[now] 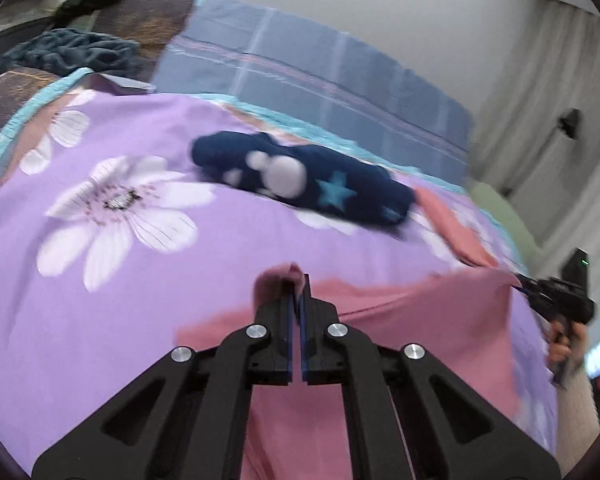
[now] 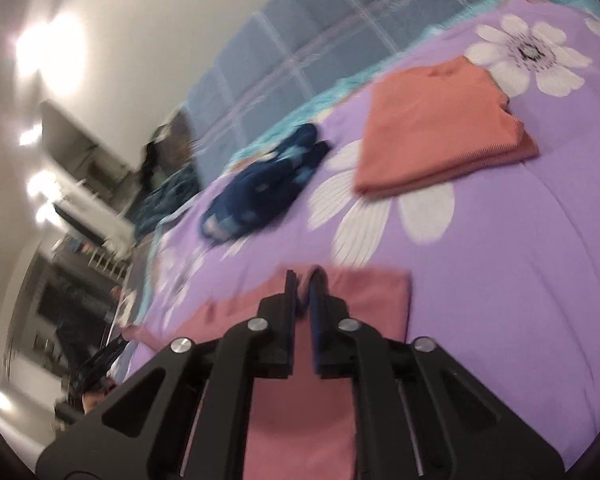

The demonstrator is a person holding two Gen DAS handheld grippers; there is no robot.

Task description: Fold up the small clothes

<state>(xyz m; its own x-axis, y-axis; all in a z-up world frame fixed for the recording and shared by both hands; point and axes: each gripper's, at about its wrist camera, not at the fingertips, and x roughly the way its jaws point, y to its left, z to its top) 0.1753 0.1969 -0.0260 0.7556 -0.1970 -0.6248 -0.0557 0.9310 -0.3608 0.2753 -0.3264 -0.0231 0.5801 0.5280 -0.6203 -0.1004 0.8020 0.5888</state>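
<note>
A pink cloth (image 1: 412, 320) lies spread on the purple flowered bedspread (image 1: 100, 300). My left gripper (image 1: 299, 284) is shut on one edge of it, a fold of pink poking up between the fingers. My right gripper (image 2: 304, 280) is shut on another edge of the same pink cloth (image 2: 364, 296); it also shows at the right of the left wrist view (image 1: 520, 280), pulling a corner taut. A crumpled navy garment (image 1: 300, 178) with white dots and a teal star lies beyond. A folded orange garment (image 2: 436, 132) sits farther along the bed.
A blue plaid sheet (image 1: 320, 64) covers the bed's far side against a white wall. A dark teal blanket (image 1: 72, 52) is heaped at the far left corner. Grey curtains (image 1: 560, 120) hang at the right. Furniture and lights show at the left of the right wrist view.
</note>
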